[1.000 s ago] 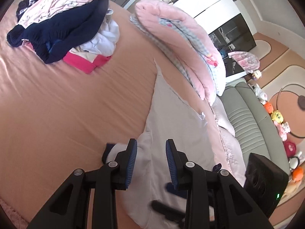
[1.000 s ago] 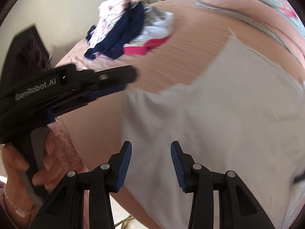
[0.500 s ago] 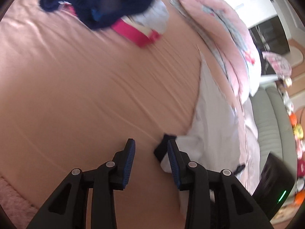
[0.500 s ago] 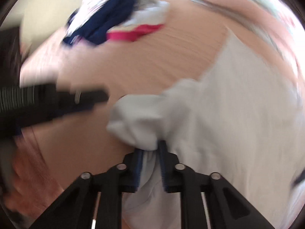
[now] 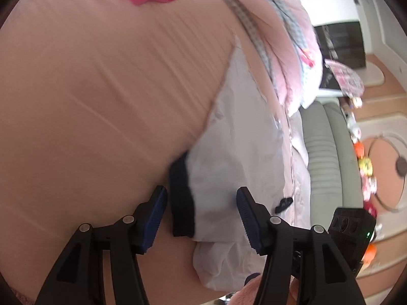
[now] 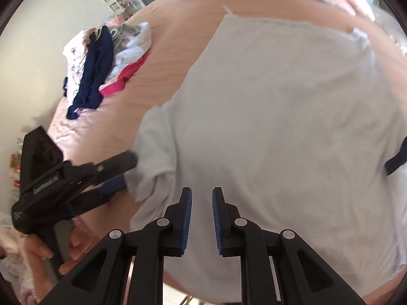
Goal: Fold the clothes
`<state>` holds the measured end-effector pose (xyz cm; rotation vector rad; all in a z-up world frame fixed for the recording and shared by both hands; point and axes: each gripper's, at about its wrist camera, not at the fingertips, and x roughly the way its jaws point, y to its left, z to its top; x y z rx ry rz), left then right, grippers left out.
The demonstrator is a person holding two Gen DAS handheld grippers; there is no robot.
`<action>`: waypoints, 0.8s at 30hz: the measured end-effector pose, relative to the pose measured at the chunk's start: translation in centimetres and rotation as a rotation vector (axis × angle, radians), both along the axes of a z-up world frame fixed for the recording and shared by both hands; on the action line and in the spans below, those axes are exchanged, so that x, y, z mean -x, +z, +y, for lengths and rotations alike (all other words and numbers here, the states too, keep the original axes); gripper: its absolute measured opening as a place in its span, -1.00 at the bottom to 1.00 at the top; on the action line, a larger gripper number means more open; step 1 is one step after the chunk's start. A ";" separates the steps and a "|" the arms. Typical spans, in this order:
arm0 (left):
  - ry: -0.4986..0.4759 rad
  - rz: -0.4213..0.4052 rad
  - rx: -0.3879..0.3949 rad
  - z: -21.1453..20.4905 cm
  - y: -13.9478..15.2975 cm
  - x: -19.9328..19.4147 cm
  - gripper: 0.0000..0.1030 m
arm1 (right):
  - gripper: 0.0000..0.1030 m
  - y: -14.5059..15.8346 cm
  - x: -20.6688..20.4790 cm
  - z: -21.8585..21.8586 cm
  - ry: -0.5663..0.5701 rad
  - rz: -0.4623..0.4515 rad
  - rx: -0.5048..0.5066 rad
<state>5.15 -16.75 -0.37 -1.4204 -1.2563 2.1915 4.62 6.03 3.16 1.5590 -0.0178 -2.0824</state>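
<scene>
Both sets of jaws stand spread, gripping nothing. Left gripper [image 5: 201, 216] straddles the navy-cuffed sleeve [image 5: 182, 200] of a pale grey T-shirt [image 6: 292, 127]; right gripper [image 6: 201, 218] hovers over the shirt, spread flat on the peach-sheeted bed [image 5: 101, 89]. Unfolded clothes pile [image 6: 99, 68] lies well apart.

Pale shirt [image 6: 292, 117] spread on peach bed sheet [image 6: 162, 50] — right gripper [image 6: 201, 216] parted at six o'clock, clothes pile [image 6: 101, 66] at ten.

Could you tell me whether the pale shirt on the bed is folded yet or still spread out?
Mostly spread: the pale shirt lies flat on the bed, only its sleeve bunched.
</scene>
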 end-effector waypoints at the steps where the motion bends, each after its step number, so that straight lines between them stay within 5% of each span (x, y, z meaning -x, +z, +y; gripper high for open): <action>1: -0.015 -0.007 0.008 0.3 -0.1 0.0 -0.97 | -0.70 -0.2 -0.2 -0.2 0.004 0.011 -0.008; 5: 0.061 0.007 0.158 -1.3 1.6 -0.9 -0.96 | -0.70 -0.7 -0.6 -0.4 0.027 0.021 -0.028; 8: 0.119 0.042 0.228 -3.6 3.6 -1.2 -0.96 | -0.64 -1.5 -1.2 -2.5 0.145 0.007 -0.018; 12: 0.068 0.060 0.260 -4.9 5.2 0.2 -0.96 | -0.50 -3.2 -2.9 -5.7 0.301 0.018 -0.143; 14: 0.000 0.078 0.273 -4.0 5.9 1.0 -0.96 | -0.45 -2.8 -2.9 -5.5 0.324 -0.004 -0.118; 20: -0.290 0.128 0.201 4.6 6.6 2.9 -0.88 | -0.45 -0.2 2.8 1.7 -0.024 -0.007 0.004; 24: -0.371 0.130 0.206 7.4 6.0 1.9 -0.24 | -0.45 1.3 5.4 5.5 -0.152 0.020 0.056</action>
